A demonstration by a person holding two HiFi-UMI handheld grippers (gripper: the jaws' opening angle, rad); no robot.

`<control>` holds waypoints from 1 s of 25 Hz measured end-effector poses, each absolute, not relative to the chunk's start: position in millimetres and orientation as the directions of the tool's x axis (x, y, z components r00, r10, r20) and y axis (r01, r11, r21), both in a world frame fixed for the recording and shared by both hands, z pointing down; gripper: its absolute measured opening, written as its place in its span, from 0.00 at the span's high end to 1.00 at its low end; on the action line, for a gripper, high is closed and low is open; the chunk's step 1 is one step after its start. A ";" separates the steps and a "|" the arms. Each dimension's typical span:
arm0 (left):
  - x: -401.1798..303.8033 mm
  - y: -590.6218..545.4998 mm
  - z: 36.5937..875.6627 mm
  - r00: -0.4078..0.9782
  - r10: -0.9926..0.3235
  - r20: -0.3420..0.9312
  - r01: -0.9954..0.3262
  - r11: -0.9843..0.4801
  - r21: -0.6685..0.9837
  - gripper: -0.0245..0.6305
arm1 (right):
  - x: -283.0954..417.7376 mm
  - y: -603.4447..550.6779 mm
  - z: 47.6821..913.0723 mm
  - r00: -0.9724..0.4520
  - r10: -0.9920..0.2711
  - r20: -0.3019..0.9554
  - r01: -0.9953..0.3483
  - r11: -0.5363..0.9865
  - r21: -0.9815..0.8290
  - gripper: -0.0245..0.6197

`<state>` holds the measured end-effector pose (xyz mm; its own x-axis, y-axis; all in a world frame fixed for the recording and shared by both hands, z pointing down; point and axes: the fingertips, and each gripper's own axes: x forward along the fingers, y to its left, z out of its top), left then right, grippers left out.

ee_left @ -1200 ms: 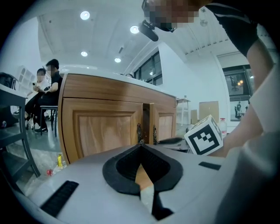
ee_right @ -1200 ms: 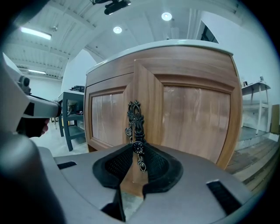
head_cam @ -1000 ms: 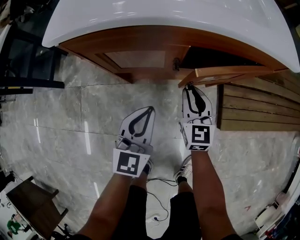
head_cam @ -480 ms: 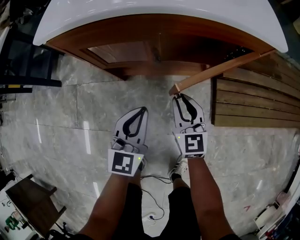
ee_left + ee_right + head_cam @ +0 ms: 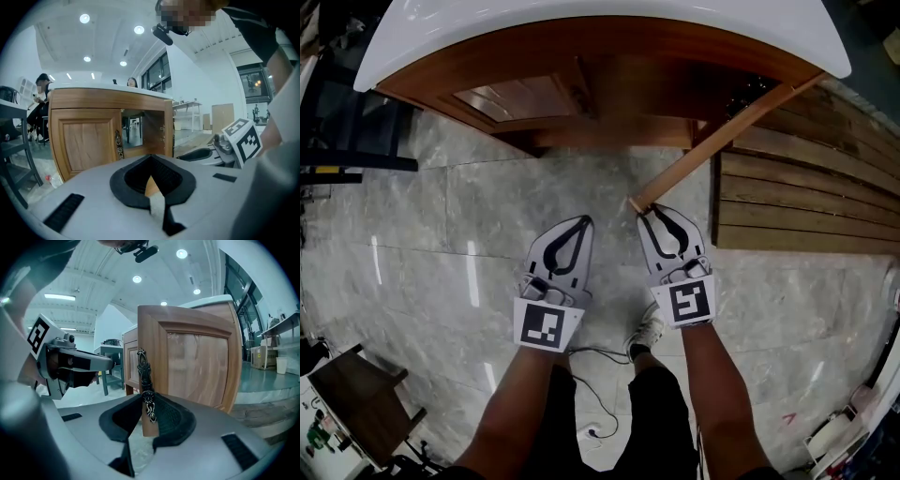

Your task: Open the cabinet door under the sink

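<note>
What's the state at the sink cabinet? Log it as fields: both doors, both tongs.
right door: swung wide open
left door: closed
right tongs: shut on the ornate handle at the open door's free edge
left tongs: shut, holding nothing, touching neither door
countertop: white, overhanging both doors

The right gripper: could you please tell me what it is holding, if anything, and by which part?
The right gripper is closed on the open cabinet door, gripping its free edge at the lower end of the ornate metal handle.
</note>
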<state>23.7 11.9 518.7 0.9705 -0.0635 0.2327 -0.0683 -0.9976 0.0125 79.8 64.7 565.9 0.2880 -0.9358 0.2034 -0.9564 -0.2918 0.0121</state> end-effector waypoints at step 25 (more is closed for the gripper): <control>72.5 124.6 540.7 0.968 0.009 0.252 0.002 -1.000 0.026 0.95 | 112.8 236.0 572.2 0.300 -0.929 0.215 -0.949 -0.315 -0.037 0.86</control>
<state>72.5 124.6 540.7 0.9677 0.0087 0.2519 0.0022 -0.9997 0.0260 112.8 236.0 572.2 0.2999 -0.9295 0.2147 -0.9485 -0.3146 -0.0368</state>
